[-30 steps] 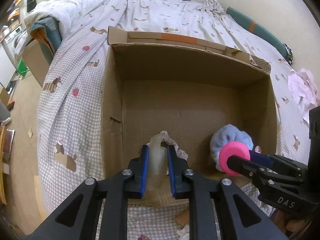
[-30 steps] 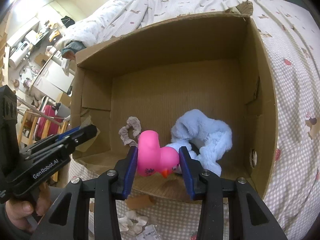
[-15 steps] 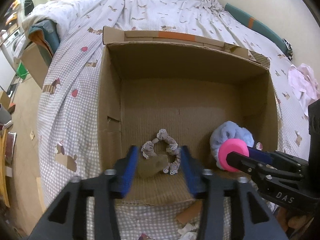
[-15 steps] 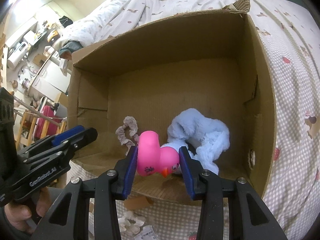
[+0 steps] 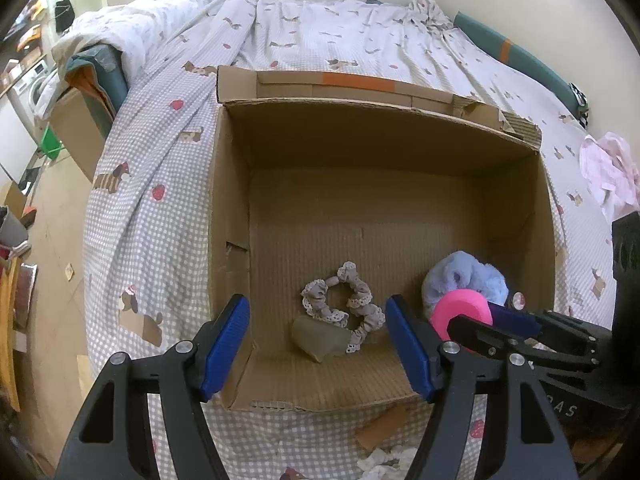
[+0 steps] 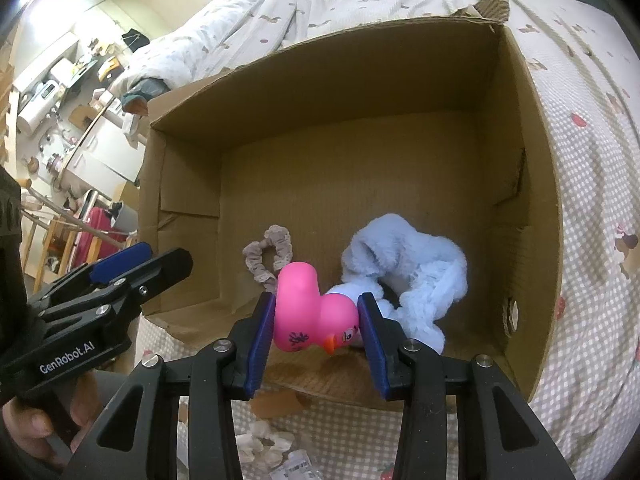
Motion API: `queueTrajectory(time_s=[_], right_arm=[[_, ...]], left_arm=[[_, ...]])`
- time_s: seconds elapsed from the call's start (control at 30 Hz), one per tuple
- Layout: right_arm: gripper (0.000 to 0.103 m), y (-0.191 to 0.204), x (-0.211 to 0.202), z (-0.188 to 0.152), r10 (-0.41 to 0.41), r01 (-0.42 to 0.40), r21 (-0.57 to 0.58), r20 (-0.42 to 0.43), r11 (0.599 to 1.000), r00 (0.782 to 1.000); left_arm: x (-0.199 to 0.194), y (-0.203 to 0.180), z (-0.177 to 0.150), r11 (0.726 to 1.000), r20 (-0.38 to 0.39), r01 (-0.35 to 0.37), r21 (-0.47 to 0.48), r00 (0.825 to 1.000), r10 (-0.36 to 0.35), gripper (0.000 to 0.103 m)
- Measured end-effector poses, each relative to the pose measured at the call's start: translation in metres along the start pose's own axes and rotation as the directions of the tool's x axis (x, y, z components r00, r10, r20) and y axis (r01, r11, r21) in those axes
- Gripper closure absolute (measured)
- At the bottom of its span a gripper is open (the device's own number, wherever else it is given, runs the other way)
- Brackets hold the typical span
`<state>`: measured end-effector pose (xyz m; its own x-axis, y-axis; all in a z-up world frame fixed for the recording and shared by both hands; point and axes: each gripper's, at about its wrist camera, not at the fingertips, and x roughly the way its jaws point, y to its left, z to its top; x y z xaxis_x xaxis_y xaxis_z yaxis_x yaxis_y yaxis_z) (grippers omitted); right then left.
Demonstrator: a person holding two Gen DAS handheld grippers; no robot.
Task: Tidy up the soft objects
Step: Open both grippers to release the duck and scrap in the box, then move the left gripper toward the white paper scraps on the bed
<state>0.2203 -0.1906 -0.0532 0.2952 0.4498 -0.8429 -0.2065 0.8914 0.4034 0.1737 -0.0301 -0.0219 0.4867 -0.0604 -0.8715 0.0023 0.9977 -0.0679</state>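
The right gripper (image 6: pixel 316 332) pinches a pink rubber duck (image 6: pixel 314 314) over the cardboard box (image 6: pixel 536 208), beak toward the camera, apparently tilted. The left gripper (image 5: pixel 318 344) gapes wide above the scrunchie (image 5: pixel 344 306).

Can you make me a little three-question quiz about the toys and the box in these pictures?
1. True or false: the left gripper is open.
2. What does the right gripper squeeze? A) pink duck B) scrunchie C) blue plush
3. Fill in: the scrunchie lies inside the cardboard ____.

Key: 1 true. 2 A. 3 box.
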Motion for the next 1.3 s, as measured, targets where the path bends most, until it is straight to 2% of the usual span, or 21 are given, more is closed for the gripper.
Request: queueTrajectory(time_s=[0.17, 0.2, 0.23, 0.27, 0.37, 0.4, 0.43, 0.67, 0.77, 0.97, 1.17, 1.3], right_arm=[[0.058, -0.001, -0.002, 0.000, 0.017, -0.018, 0.004, 0.007, 1.000, 1.000], [0.053, -0.002, -0.003, 0.001, 0.023, -0.023, 0.011, 0.011, 1.000, 1.000], [0.040, -0.003, -0.004, 0.002, 0.028, -0.028, 0.020, 0.017, 0.999, 0.999], [0.036, -0.004, -0.006, 0.002, 0.026, -0.026, 0.031, 0.023, 0.999, 0.999], [0.031, -0.007, -0.011, 0.004, 0.038, -0.040, 0.051, 0.047, 0.998, 0.998], [0.026, -0.008, -0.012, 0.004, 0.035, -0.038, 0.055, 0.052, 0.998, 0.998], [0.025, -0.008, -0.015, 0.005, 0.029, -0.032, 0.062, 0.061, 0.998, 0.998], [0.025, -0.008, -0.025, 0.002, -0.007, 0.000, 0.082, 0.090, 0.997, 0.996], [0.025, -0.004, -0.031, -0.001, 0.001, -0.008, 0.070, 0.094, 0.998, 0.996], [0.025, 0.009, -0.046, -0.014, -0.005, 0.002, 0.024, 0.099, 1.000, 0.995], [0.025, 0.013, -0.063, -0.027, -0.055, 0.054, 0.014, 0.125, 0.998, 0.991], [0.025, 0.013, -0.070, -0.040, -0.042, 0.041, 0.018, 0.108, 0.999, 0.993]], left_arm=[[-0.003, 0.003, 0.001, 1.000, 0.012, -0.004, -0.008, 1.000, 0.004, 0.035], [-0.003, 0.003, 0.001, 1.000, 0.013, -0.005, -0.010, 1.000, 0.005, 0.035], [-0.004, 0.003, 0.000, 1.000, 0.013, -0.004, -0.012, 1.000, 0.004, 0.035], [-0.005, 0.004, 0.000, 1.000, 0.014, 0.002, -0.015, 1.000, -0.001, 0.035], [-0.007, 0.006, -0.002, 1.000, 0.017, 0.009, -0.015, 1.000, -0.009, 0.035], [-0.008, 0.006, -0.003, 1.000, 0.020, 0.009, -0.015, 1.000, -0.008, 0.035], [-0.010, 0.005, -0.004, 1.000, 0.026, 0.010, -0.016, 1.000, -0.010, 0.035], [-0.026, 0.010, -0.009, 1.000, 0.049, 0.003, -0.021, 0.999, -0.002, 0.035], [-0.037, 0.017, -0.013, 0.999, 0.062, 0.000, -0.036, 0.998, 0.002, 0.035], [-0.051, 0.028, -0.025, 0.998, 0.060, 0.000, -0.066, 0.998, 0.004, 0.035], [-0.066, 0.028, -0.041, 0.998, 0.077, -0.010, -0.063, 0.997, 0.015, 0.035], [-0.075, 0.032, -0.052, 0.998, 0.079, -0.010, -0.069, 0.997, 0.015, 0.035]])
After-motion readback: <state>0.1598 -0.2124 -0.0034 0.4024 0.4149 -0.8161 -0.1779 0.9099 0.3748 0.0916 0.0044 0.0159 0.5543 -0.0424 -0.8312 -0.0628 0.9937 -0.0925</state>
